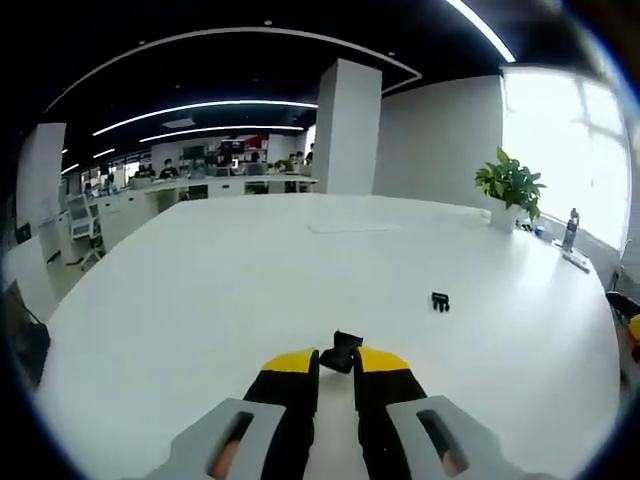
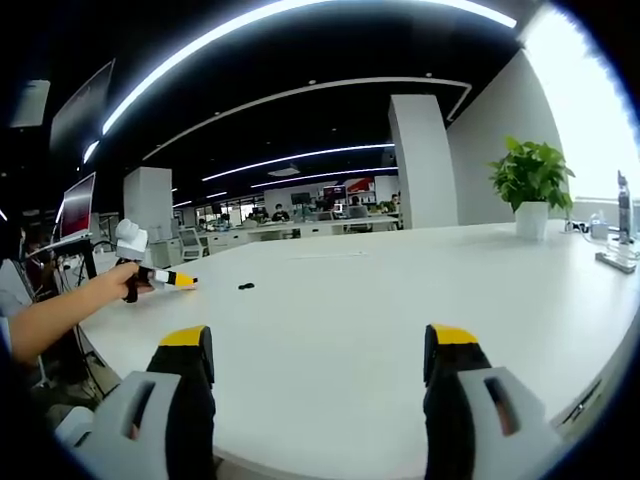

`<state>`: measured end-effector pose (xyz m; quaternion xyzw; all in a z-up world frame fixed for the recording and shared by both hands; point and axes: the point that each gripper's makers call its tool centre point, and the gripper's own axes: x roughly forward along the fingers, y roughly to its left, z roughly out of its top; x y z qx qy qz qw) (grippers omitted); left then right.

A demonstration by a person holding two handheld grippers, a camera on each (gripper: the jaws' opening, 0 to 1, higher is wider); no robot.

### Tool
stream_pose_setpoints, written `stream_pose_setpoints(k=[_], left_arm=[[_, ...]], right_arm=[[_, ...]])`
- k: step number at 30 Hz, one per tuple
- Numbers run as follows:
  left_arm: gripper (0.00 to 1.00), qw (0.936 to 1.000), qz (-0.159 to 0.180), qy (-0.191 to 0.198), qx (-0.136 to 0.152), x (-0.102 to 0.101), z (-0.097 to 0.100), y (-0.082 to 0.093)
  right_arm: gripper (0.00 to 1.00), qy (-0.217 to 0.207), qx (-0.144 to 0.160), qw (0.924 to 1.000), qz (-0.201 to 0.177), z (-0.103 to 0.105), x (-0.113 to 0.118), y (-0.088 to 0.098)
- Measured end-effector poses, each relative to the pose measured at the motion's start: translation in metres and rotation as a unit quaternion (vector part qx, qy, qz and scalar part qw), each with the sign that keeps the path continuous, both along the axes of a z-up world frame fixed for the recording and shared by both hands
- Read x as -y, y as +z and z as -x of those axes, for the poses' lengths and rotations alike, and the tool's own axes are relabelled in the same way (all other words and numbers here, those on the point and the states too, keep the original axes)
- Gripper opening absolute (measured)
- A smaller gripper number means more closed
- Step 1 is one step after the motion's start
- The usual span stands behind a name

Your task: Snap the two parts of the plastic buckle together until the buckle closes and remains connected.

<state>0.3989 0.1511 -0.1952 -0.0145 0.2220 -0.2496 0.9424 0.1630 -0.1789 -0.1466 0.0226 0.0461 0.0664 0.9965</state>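
The left gripper point(image 1: 337, 365) sits low over the white table point(image 1: 220, 300), its two black, yellow-tipped jaws drawn close and pinching one black buckle part point(image 1: 345, 351), which pokes out from between the tips toward the middle of the table. The second buckle part point(image 1: 440, 301), a small black piece, lies loose on the table beyond that gripper and off to the right of its tips, well apart from the pinched piece and touched by nothing. Farther along the table, near its far right edge, a potted plant point(image 1: 511, 186) stands in a white pot, with a dark bottle point(image 1: 570, 230) near it by the bright window. In the right gripper view, the right gripper point(image 2: 325, 350) hangs just above the near edge of the table point(image 2: 400, 300) with its jaws spread wide and nothing between them. From there the same loose buckle part point(image 2: 246, 286) shows as a small dark speck on the table, well ahead and left of the jaws. Beyond that speck to the left, the person's hand point(image 2: 112, 287) grips the left gripper point(image 2: 186, 281) over the table's left edge; its yellow tip points toward the speck, and what it pinches is too small to tell in this view. The potted plant point(image 2: 531, 180) stands at the table's far right
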Motion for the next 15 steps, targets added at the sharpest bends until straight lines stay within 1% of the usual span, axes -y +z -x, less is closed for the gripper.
stream_pose_setpoints(k=[3, 12, 15], left_arm=[[0.13, 0.9999, 0.005, -0.013, 0.002, 0.003, -0.001, 0.003], [0.13, 0.9983, -0.001, -0.057, -0.002, 0.016, 0.006, 0.003], [0.13, 0.9971, 0.011, -0.075, -0.007, 0.024, 0.012, 0.003]], right_arm=[[0.87, 0.002, -0.001, 1.0000, 0.000, 0.000, 0.000, -0.001], [0.87, 0.000, -0.001, 1.0000, 0.001, -0.001, 0.001, 0.000], [0.87, 0.003, 0.000, 1.0000, 0.002, -0.001, -0.001, 0.001]])
